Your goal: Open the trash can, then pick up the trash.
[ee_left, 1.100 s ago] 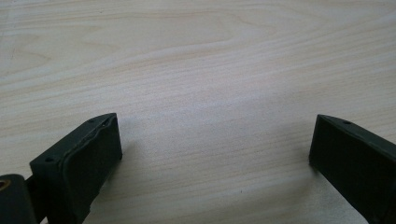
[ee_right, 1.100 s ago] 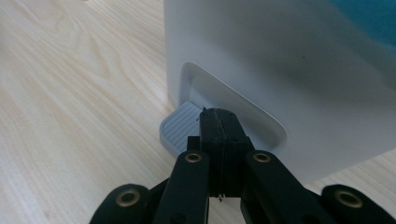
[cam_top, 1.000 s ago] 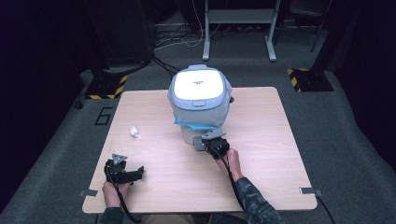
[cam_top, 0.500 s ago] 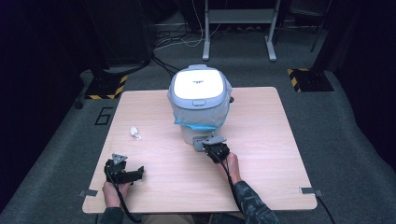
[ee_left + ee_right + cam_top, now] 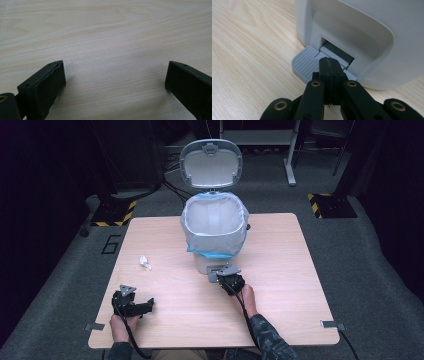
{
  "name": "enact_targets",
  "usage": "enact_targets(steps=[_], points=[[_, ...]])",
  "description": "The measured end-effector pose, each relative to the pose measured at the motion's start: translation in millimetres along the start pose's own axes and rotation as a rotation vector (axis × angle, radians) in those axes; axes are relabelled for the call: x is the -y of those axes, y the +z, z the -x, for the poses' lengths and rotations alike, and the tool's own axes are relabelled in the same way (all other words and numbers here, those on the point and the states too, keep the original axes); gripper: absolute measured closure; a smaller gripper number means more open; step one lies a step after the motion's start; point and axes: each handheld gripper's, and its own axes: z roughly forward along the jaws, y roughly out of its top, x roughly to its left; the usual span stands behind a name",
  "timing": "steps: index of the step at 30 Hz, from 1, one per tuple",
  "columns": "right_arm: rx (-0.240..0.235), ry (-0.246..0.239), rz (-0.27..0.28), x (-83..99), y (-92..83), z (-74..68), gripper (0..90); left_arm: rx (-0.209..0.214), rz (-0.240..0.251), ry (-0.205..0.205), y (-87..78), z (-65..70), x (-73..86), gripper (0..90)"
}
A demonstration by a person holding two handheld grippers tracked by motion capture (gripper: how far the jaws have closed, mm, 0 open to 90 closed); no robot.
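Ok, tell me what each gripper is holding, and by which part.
Nothing is held. The right gripper is shut, its tips pressing on the bin's grey pedal. The left gripper is open over bare table.

wooden table (image 5: 300,270), crumpled white scrap (image 5: 145,262)

The small white scrap (image 5: 145,262) on the table is too tiny to identify.

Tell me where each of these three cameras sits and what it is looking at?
High view: above the person's side, looking down on the table, open bin, both hands and grippers.
Left gripper view: rides the left gripper, facing bare tabletop between its open fingers.
Right gripper view: rides the right gripper, its shut fingers on the bin's pedal.
Shared: high and right gripper views both show the bin.
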Motion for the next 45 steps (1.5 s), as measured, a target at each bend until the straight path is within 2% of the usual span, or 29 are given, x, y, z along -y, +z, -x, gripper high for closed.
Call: enact_targets(steps=[9, 13, 15, 20, 23, 33, 37, 40, 45], points=[[0.009, -0.024, 0.013, 0.2, 0.3, -0.3, 90.0, -0.001, 0.0, 0.003, -0.2, -0.3, -0.1, 2.8], [0.009, -0.013, 0.015, 0.2, 0.5, -1.5, 90.0, 0.0, -0.001, 0.004, -0.2, -0.4, -0.1, 2.8], [0.019, -0.03, 0.012, 0.3, 0.5, -1.6, 90.0, 0.0, -0.001, 0.003, -0.2, -0.5, -0.2, 2.8], [0.02, -0.024, 0.012, 0.3, 0.4, -3.3, 90.0, -0.003, -0.002, 0.006, -0.4, -0.7, -0.2, 2.9], [0.033, -0.045, 0.012, 0.3, 0.4, -3.0, 90.0, -0.002, -0.002, 0.005, -0.4, -0.7, -0.3, 2.9], [0.026, -0.047, 0.013, 0.6, -0.2, -2.6, 90.0, -0.009, -0.005, 0.01, -0.4, 0.6, -0.5, 2.5], [0.028, -0.04, 0.014, 0.6, 0.3, -2.4, 90.0, 0.016, -0.007, 0.03, 0.9, 2.7, -1.4, 0.1], [0.029, -0.03, 0.017, 0.5, 0.4, -2.7, 90.0, 0.027, -0.017, 0.032, 1.4, 3.2, -4.0, 0.0], [0.024, -0.033, 0.015, 0.6, 0.2, -1.8, 90.0, 0.04, -0.007, 0.028, -1.7, 1.4, -12.4, 0.0]])
